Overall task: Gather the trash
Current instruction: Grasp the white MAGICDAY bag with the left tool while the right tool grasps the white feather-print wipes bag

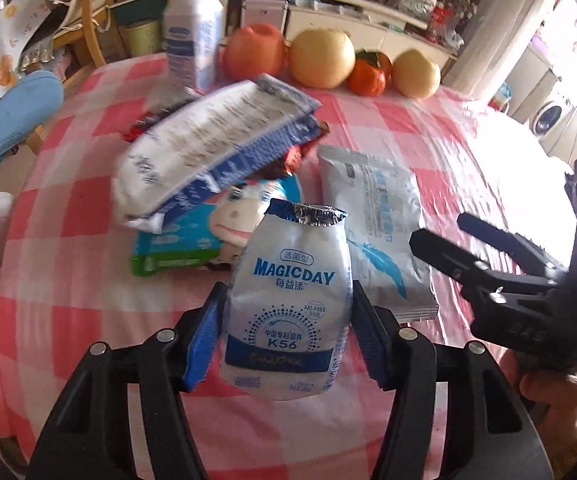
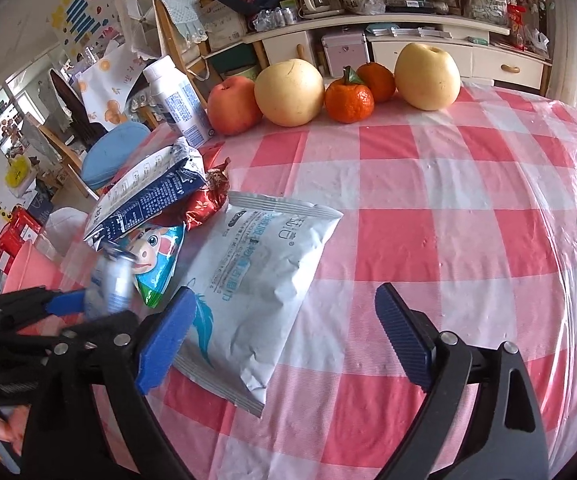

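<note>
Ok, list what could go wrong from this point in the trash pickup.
1. The left tongs pinch the crumpled MAGICDAY bottle only at its soft sides; it may slip out.
2. The blue-and-white carton lies tilted atop the wrapper pile, so a nudge might topple it.
3. The open right tongs sit close beside the left; they could collide.

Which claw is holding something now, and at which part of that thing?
The left claw holds the small white drink bottle, gripped at the two sides of its body. The right claw is open and holds nothing.
</note>
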Tool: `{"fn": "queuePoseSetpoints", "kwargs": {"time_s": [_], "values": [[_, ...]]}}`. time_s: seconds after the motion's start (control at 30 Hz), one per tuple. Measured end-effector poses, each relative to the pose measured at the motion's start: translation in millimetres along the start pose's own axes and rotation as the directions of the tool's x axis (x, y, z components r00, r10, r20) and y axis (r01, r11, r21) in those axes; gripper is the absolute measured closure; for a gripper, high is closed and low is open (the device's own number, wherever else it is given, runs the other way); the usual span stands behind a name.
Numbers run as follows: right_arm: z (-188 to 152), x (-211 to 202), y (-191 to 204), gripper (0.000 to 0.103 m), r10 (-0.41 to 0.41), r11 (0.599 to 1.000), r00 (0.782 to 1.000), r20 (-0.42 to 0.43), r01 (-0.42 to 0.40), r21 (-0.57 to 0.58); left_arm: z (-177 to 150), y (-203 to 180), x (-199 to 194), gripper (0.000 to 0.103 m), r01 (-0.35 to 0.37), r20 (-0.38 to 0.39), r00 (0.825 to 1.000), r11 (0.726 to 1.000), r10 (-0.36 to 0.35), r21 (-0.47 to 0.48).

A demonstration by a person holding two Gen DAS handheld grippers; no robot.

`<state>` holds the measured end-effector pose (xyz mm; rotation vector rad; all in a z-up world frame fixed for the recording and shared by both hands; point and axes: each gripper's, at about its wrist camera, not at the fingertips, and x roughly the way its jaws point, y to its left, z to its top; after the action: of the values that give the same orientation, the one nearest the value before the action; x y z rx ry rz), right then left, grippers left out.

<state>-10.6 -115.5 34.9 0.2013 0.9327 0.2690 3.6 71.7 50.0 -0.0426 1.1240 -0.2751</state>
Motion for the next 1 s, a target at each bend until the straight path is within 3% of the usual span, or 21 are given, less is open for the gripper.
{"fn": "queuePoseSetpoints", "kwargs": {"time_s": [0.3, 0.47, 0.73, 1.0], "values": [[0.4, 15.0, 23.2, 0.008, -0.008, 1.0, 1.0, -0.03, 0.007, -0.018, 3.5, 34.6, -40.7, 0.042, 0.015, 0.104, 0.995, 0.997, -0.006, -0.082], [1.8, 33.7, 38.1, 0.006, -0.03, 1.0, 0.998, -0.059, 0.029, -0.009, 6.1, 39.6, -45.7, 0.042, 0.023, 0.121, 0.993, 0.996, -0.012, -0.091], [-3.7, 51.4, 59.9, 0.004, -0.167, 0.972, 0.986, -0.018, 0.162, -0.169, 4.3, 46.1, -49.6, 0.042, 0.051, 0.139, 0.99, 0.992, -0.035, -0.113], [-4.6, 51.1, 57.8, 0.005, -0.145, 0.972, 0.989, -0.017, 0.139, -0.189, 4.7, 46.8, -50.2, 0.042, 0.058, 0.137, 0.99, 0.992, -0.042, -0.116]]}}
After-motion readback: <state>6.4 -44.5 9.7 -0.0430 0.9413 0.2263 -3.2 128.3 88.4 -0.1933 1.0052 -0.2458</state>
